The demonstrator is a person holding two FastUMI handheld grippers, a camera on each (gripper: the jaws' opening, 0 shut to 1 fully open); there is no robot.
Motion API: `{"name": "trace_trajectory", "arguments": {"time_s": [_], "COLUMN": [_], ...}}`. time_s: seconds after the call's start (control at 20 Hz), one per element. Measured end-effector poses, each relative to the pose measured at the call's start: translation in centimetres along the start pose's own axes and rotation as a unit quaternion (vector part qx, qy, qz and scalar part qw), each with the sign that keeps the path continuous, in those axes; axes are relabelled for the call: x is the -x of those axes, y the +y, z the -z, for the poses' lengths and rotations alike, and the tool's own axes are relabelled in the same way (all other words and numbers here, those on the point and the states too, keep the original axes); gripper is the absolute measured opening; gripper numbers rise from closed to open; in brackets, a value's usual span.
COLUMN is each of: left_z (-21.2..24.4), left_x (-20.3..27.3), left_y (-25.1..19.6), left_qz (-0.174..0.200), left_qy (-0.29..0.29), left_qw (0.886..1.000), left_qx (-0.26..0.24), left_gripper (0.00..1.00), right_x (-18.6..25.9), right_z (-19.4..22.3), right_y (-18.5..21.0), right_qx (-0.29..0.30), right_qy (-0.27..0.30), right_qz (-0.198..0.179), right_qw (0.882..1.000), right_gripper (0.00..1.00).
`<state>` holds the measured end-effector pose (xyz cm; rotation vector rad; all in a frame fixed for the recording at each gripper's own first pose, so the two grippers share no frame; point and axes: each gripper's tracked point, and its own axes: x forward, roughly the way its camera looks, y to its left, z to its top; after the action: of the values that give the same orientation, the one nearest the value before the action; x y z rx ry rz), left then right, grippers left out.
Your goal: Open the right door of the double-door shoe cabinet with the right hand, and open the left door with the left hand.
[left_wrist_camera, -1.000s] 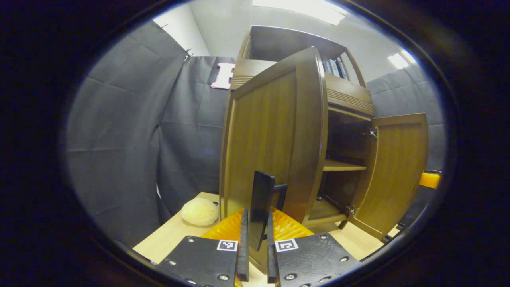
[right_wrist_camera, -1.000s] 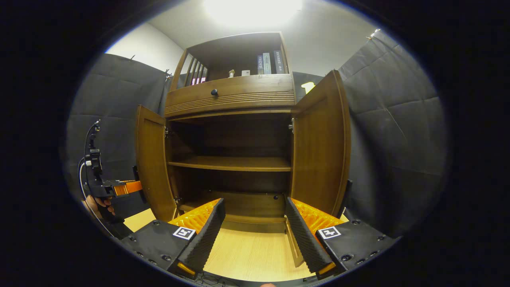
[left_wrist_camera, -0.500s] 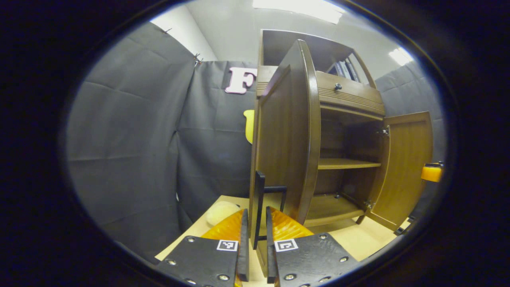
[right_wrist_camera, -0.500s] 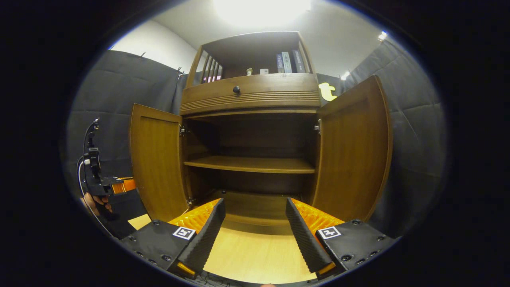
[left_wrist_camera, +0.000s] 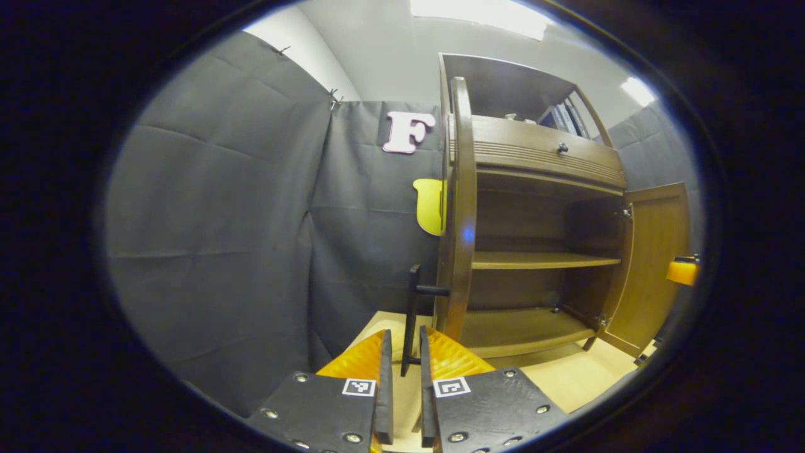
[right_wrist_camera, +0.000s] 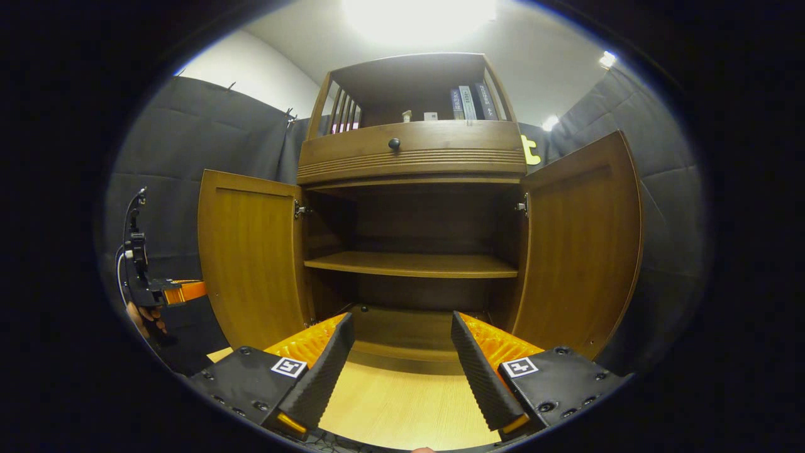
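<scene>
The brown shoe cabinet (right_wrist_camera: 412,154) stands on the table with both doors swung wide. In the right gripper view the left door (right_wrist_camera: 251,258) and right door (right_wrist_camera: 582,245) flank two bare shelves. My right gripper (right_wrist_camera: 400,321) hangs open in front of the lower shelf, holding nothing. In the left gripper view the left door (left_wrist_camera: 462,207) appears edge-on, and its black handle (left_wrist_camera: 412,314) runs down between the narrow jaws of my left gripper (left_wrist_camera: 402,333). The right door (left_wrist_camera: 657,264) stands open at far right. The left gripper (right_wrist_camera: 160,290) and the hand (right_wrist_camera: 141,314) holding it are beside the left door.
A drawer with a round knob (right_wrist_camera: 394,143) sits above the doors, and books (right_wrist_camera: 468,100) stand on the open top shelf. The light wooden table (right_wrist_camera: 402,402) extends in front of the cabinet. Black cloth walls close in on both sides.
The left door has swung further out with my left gripper on its handle, going from angled to edge-on. The right gripper stayed open and drifted slightly left.
</scene>
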<state>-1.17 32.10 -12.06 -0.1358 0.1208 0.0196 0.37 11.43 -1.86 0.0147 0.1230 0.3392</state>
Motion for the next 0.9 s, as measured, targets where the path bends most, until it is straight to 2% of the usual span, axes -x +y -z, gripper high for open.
{"name": "trace_trajectory", "arguments": {"time_s": [0.15,0.2,0.3,0.35,0.4,0.5,0.55,0.9], "left_z": [-1.6,-2.1,-2.4,-2.5,-2.7,-3.9,-4.6,-7.2], "left_x": [1.5,1.8,3.0,3.6,4.1,5.8,6.5,10.4], "left_y": [0.5,-0.1,-1.0,-1.7,-2.5,-4.2,-5.2,-10.1], "left_qz": [-0.006,-0.007,-0.009,-0.008,-0.003,0.001,0.005,0.024], "left_qy": [-0.009,-0.011,-0.016,-0.018,-0.021,-0.028,-0.032,-0.050], "left_qw": [1.000,1.000,1.000,1.000,1.000,1.000,0.999,0.998], "left_qx": [-0.004,-0.005,0.001,0.005,0.006,-0.004,-0.007,-0.014], "left_gripper": [0.20,0.19,0.17,0.16,0.21,0.16,0.21,0.21], "right_x": [0.7,1.1,2.2,2.8,3.6,5.0,5.6,9.0], "right_z": [-0.4,-0.6,-1.0,-1.2,-1.5,-1.9,-2.1,-2.7], "right_y": [-0.6,-1.1,-2.0,-2.6,-3.1,-4.2,-4.6,-7.6], "right_qx": [-0.004,-0.004,0.001,0.005,0.008,0.011,0.010,0.001], "right_qy": [-0.006,-0.010,-0.014,-0.015,-0.020,-0.026,-0.027,-0.040], "right_qz": [0.006,0.008,0.014,0.017,0.021,0.030,0.033,0.061], "right_qw": [1.000,1.000,1.000,1.000,1.000,0.999,0.999,0.997], "right_gripper": [0.99,0.95,0.97,0.97,0.97,0.94,0.94,0.94]}}
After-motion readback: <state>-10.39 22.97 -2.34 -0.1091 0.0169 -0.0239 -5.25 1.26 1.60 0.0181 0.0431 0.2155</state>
